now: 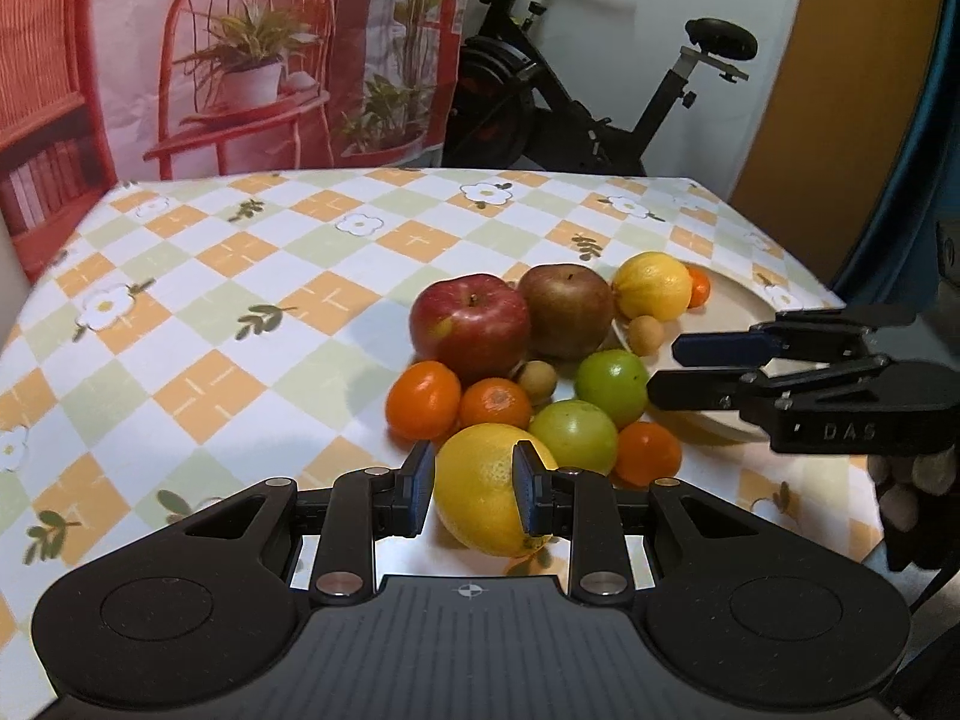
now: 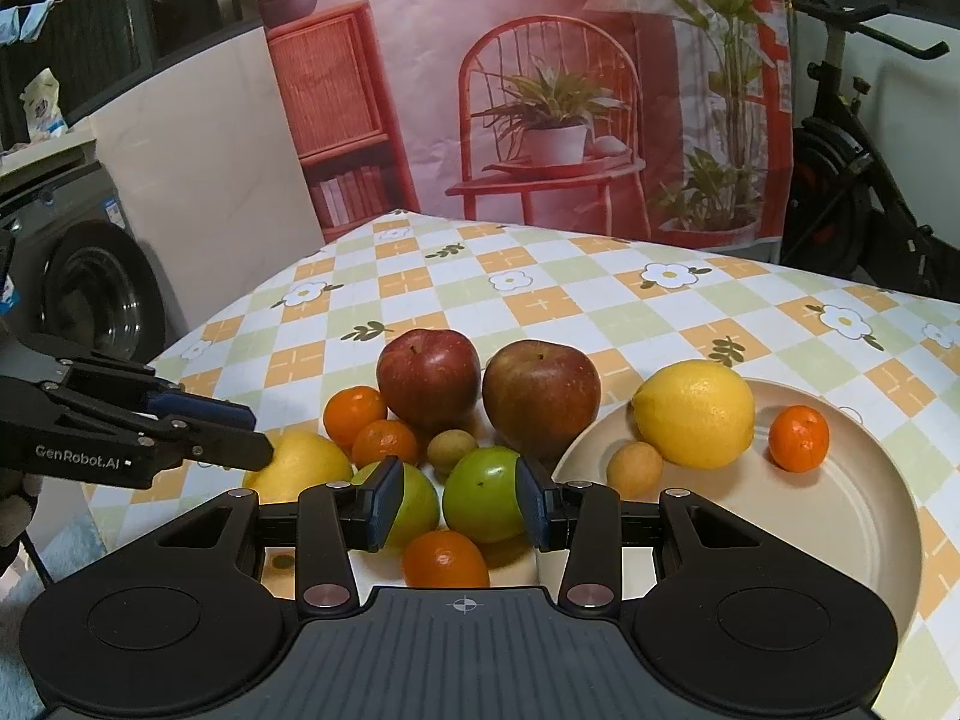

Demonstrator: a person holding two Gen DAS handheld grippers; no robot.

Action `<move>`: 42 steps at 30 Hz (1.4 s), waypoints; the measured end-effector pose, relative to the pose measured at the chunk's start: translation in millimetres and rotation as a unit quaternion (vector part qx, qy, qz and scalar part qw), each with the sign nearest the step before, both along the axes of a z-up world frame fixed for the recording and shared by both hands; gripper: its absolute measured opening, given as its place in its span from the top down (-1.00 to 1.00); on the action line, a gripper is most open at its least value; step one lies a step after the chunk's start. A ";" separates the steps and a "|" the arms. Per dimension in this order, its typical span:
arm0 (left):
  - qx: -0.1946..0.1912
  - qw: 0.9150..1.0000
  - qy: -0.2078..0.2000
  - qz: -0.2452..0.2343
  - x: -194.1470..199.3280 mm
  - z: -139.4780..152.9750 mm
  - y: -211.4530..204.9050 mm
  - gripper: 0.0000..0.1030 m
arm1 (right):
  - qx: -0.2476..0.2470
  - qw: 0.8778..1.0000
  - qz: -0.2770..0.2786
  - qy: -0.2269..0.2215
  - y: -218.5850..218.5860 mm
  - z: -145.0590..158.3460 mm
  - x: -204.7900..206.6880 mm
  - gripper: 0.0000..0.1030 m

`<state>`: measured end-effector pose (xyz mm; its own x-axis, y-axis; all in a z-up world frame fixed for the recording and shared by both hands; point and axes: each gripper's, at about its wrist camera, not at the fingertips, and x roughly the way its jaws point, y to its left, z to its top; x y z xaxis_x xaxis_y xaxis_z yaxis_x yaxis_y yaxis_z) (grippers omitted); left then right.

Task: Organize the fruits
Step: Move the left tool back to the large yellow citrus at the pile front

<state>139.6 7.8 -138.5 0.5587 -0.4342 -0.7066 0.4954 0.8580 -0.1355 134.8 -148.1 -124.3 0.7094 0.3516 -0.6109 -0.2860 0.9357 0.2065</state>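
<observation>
A pile of fruit lies on the checked tablecloth: two red apples, several small oranges, two green fruits, small tan fruits and a large yellow lemon nearest the left gripper. My left gripper is open with its jaws around this lemon; whether the pads touch it is unclear. My right gripper is open, its jaws around a green fruit. A beige plate at right holds a second lemon, one orange and a tan fruit.
The right gripper shows in the left wrist view over the plate's near rim. An exercise bike and a printed backdrop stand behind the table. A washing machine is off the table's left side.
</observation>
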 end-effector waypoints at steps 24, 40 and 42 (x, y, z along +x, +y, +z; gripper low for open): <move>-0.041 0.999 0.010 0.033 17.7 8.0 22.0 0.16 | -0.009 0.999 0.043 0.001 20.8 1.2 -4.1 0.16; -0.054 0.996 0.003 0.072 14.9 5.8 60.8 0.17 | -0.051 0.987 0.149 0.042 87.7 -8.2 0.5 0.04; -0.058 0.996 0.003 0.073 14.5 4.7 62.8 0.17 | -0.051 0.985 0.154 0.053 93.3 -11.6 4.9 0.03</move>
<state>154.1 70.6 -133.8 0.6177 -0.4271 -0.6603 0.3648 0.8995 -0.2405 139.8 -54.9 -135.9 0.5100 0.4723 -0.7190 -0.5409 0.8260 0.1589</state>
